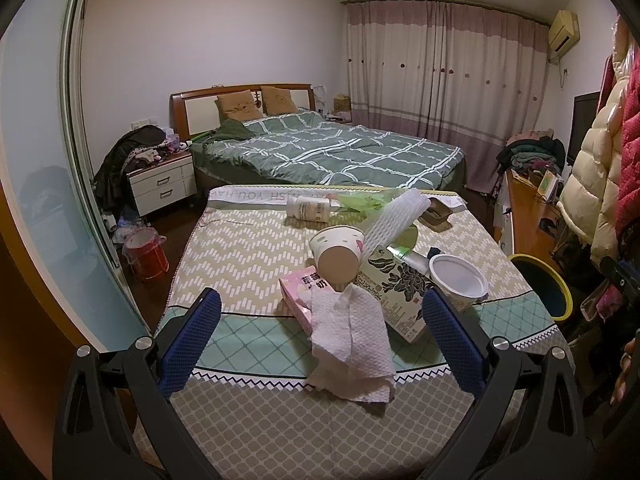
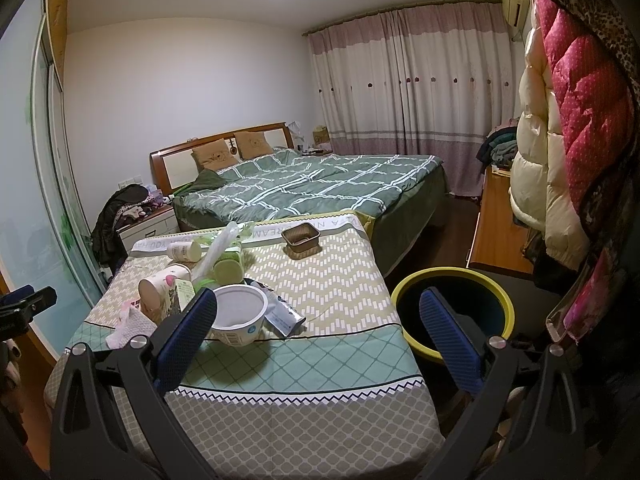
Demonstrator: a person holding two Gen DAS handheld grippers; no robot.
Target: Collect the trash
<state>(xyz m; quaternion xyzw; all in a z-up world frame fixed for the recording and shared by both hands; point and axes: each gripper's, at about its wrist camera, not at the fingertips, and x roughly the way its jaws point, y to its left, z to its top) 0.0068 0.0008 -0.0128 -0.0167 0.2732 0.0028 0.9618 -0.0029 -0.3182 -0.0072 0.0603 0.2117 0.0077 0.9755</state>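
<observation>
Left wrist view: my left gripper (image 1: 320, 340) stands wide open, holding nothing. Between its fingers lies a crumpled white tissue (image 1: 352, 356), with a pink carton (image 1: 298, 292), a tipped paper cup (image 1: 338, 254) and a dark-printed box (image 1: 394, 290) just beyond. Right wrist view: my right gripper (image 2: 316, 336) is likewise spread and empty; a white bowl (image 2: 240, 314) sits just beside its left finger, and the yellow-rimmed bin (image 2: 452, 312) stands behind its right finger.

Home bedroom, made double bed (image 1: 320, 148), drawn curtains (image 1: 440, 72), bedside nightstand (image 1: 164, 184)
</observation>
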